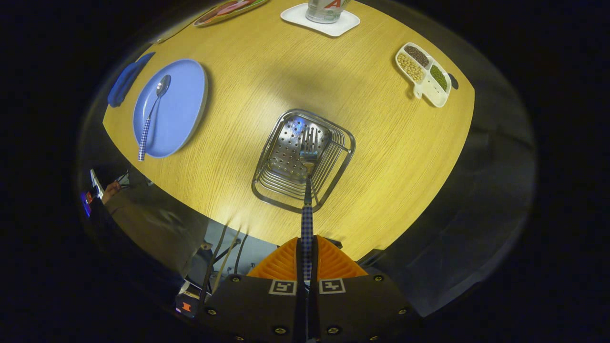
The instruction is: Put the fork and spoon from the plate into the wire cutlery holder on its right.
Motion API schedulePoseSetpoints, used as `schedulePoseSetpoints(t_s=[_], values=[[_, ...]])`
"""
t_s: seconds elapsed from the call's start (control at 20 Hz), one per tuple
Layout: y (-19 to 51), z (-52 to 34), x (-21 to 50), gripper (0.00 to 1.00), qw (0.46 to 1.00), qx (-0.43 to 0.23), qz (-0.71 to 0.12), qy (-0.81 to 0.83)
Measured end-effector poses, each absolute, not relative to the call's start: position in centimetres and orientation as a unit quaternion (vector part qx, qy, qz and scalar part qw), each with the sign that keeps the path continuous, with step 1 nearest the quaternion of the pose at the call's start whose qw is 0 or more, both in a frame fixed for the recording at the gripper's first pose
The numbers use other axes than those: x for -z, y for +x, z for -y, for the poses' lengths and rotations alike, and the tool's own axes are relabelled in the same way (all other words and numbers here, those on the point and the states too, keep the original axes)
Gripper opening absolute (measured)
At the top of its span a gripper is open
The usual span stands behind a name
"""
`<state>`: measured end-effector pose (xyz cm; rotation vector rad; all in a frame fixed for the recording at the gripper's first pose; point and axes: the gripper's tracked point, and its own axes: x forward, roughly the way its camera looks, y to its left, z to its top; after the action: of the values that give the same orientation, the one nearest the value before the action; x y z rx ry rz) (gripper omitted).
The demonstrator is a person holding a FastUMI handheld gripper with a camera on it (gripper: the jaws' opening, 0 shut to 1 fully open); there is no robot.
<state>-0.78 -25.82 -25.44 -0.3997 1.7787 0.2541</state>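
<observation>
My gripper (307,259) is shut on the checkered handle of the fork (308,157), which points straight ahead from between the fingers. The fork's tines hang over the inside of the wire cutlery holder (267,188), a steel basket with a perforated floor, standing in the middle of the wooden table just beyond the fingers. Far off to the left lies the blue plate (183,112). The spoon (151,114) rests on it, bowl toward the far side, its checkered handle reaching over the plate's near rim.
A blue cloth (125,80) lies left of the plate. A white divided dish of beans (423,74) sits at the far right, a white tray with a glass (320,20) at the back, and another plate (228,10) at the back left. The table's near edge (228,228) runs below the holder.
</observation>
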Motion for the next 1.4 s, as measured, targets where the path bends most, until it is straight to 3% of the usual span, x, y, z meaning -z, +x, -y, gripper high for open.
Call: schedulePoseSetpoints(t_s=[0.4,0.45,0.7,0.75,0.8,0.85,1.4], values=[[0.7,26.0,25.7,0.11,0.606,-0.093,-0.775,-0.155],[0.9,26.1,25.6,0.21,0.609,-0.091,-0.773,-0.153],[1.7,26.6,23.4,0.23,0.643,-0.076,-0.747,-0.152],[1.8,26.4,23.0,0.26,0.655,-0.073,-0.737,-0.146],[1.8,26.2,22.5,0.38,0.668,-0.071,-0.728,-0.14],[1.8,25.8,21.8,0.41,0.68,-0.069,-0.718,-0.135],[-2.9,18.2,20.0,0.42,0.743,-0.083,-0.659,-0.086]])
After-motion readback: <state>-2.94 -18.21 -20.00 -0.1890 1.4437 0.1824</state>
